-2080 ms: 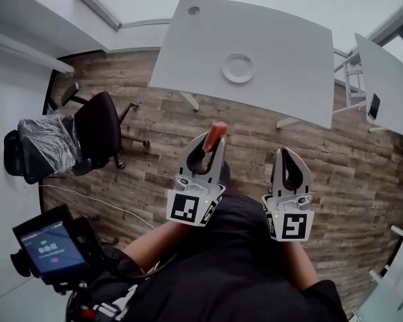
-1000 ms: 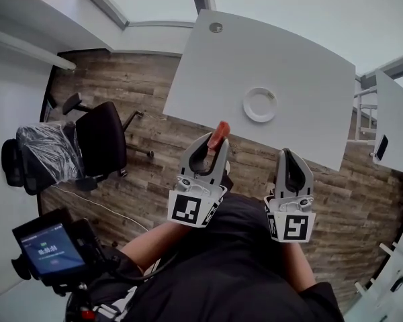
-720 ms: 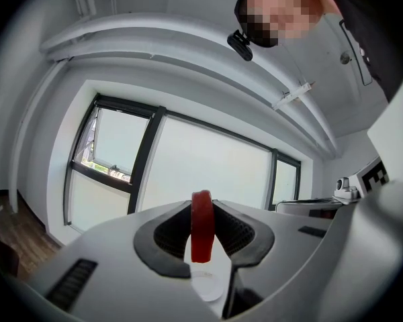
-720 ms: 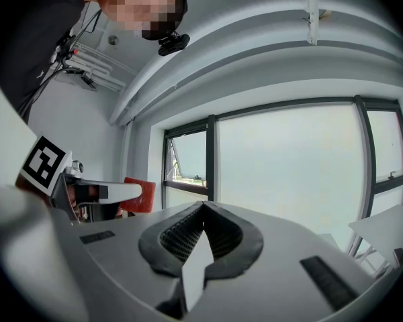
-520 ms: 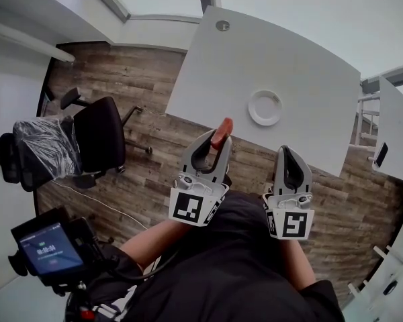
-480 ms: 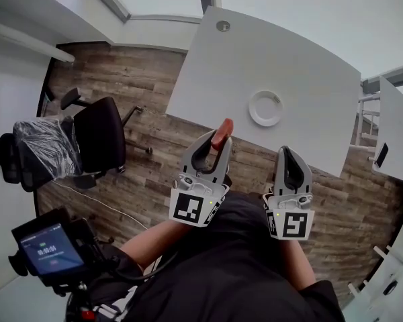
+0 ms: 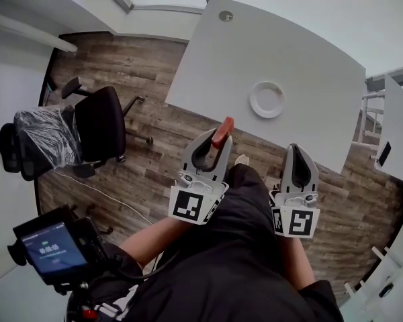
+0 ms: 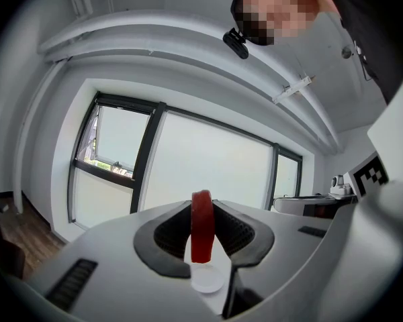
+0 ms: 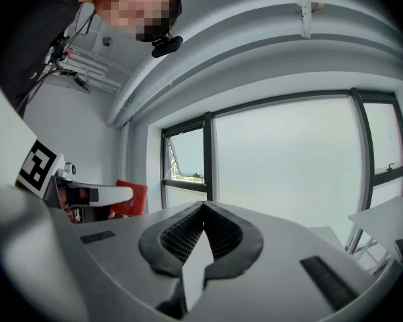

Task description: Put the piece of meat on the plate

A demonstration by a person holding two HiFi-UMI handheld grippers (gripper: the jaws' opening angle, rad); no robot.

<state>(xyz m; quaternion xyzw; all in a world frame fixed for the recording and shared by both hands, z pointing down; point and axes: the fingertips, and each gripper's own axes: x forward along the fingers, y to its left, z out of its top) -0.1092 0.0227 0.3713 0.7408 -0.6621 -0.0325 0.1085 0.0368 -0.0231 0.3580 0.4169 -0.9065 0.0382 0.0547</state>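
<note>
Red piece of meat (image 7: 223, 129) is pinched upright between the fingers of the left gripper (image 7: 213, 139), over the wooden floor (image 7: 154, 133), just near the tabletop (image 7: 309, 52) edge. White plate (image 7: 267, 100) lies on the tabletop, farther and to the right. Fingers of the right gripper (image 7: 299, 151) are pressed together, holding nothing.

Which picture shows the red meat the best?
The left gripper view: the flat red piece of meat stands upright, pinched in the left gripper's jaws. The head view shows only its tip. The right gripper view shows just a red patch at left, probably it.
</note>
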